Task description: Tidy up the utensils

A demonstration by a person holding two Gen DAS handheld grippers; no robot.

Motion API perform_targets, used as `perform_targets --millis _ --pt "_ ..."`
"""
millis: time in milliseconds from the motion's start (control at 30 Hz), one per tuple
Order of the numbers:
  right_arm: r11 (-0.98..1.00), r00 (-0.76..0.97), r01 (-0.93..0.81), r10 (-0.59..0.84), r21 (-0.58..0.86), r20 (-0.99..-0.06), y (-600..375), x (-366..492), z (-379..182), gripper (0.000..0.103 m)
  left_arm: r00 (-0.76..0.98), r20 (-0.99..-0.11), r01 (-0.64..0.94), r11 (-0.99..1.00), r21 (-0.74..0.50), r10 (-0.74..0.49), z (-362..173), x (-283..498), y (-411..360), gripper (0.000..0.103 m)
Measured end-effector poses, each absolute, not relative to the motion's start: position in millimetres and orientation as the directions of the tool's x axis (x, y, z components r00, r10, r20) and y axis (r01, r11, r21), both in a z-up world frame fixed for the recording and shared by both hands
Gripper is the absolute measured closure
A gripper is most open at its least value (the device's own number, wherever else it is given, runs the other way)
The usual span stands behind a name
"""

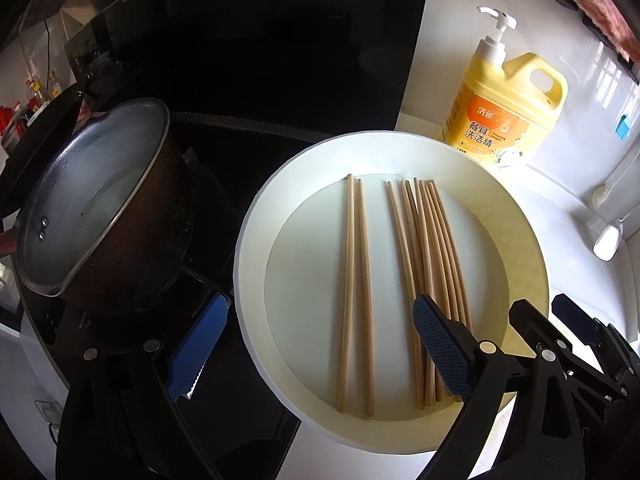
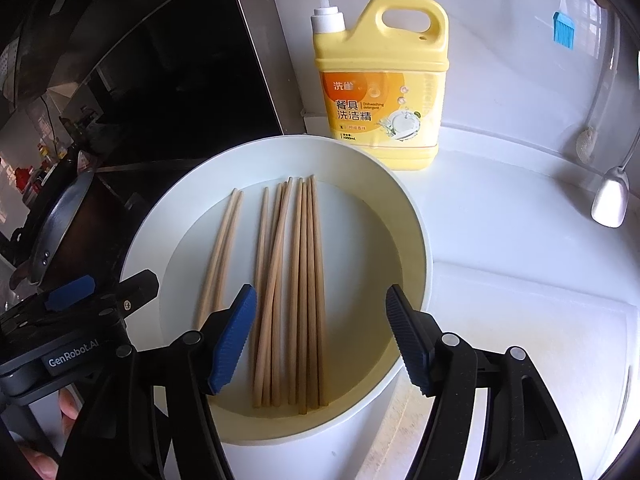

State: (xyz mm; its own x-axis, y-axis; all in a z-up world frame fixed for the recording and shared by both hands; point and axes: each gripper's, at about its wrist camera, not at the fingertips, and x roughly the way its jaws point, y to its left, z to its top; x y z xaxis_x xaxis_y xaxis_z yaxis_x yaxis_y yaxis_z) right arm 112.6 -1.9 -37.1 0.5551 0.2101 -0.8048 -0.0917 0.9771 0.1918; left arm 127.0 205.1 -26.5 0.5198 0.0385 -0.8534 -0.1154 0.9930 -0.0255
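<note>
A round white plate (image 1: 256, 240) (image 2: 416, 240) on the counter holds wooden chopsticks. A separate pair (image 1: 356, 288) (image 2: 222, 248) lies at the left, and a bunch of several chopsticks (image 1: 430, 260) (image 2: 298, 280) lies to its right. My left gripper (image 1: 320, 340) is open, its jaws spread wide above the near part of the plate, with the pair between them. My right gripper (image 2: 322, 332) is open and empty, hovering over the near ends of the bunch. The right gripper also shows at the lower right of the left wrist view (image 1: 560, 320).
A dark pot (image 1: 96, 200) sits on the black stove (image 1: 240, 140) left of the plate. A yellow dish-soap pump bottle (image 2: 380, 80) stands behind the plate. A white cutting board (image 2: 540, 340) lies right of the plate. A ladle (image 2: 610, 200) and a blue brush (image 2: 562, 34) hang at the right wall.
</note>
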Motion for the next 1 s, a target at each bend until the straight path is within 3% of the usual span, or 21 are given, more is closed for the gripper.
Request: perform_targets --millis 1000 --pt "0.979 0.557 -0.076 0.201 0.191 -0.806 -3.1 107.3 -35.9 0.039 0.474 -0.869 -0.192 0.98 0.054 0.141 -29.8 125.3 209.3 0.007"
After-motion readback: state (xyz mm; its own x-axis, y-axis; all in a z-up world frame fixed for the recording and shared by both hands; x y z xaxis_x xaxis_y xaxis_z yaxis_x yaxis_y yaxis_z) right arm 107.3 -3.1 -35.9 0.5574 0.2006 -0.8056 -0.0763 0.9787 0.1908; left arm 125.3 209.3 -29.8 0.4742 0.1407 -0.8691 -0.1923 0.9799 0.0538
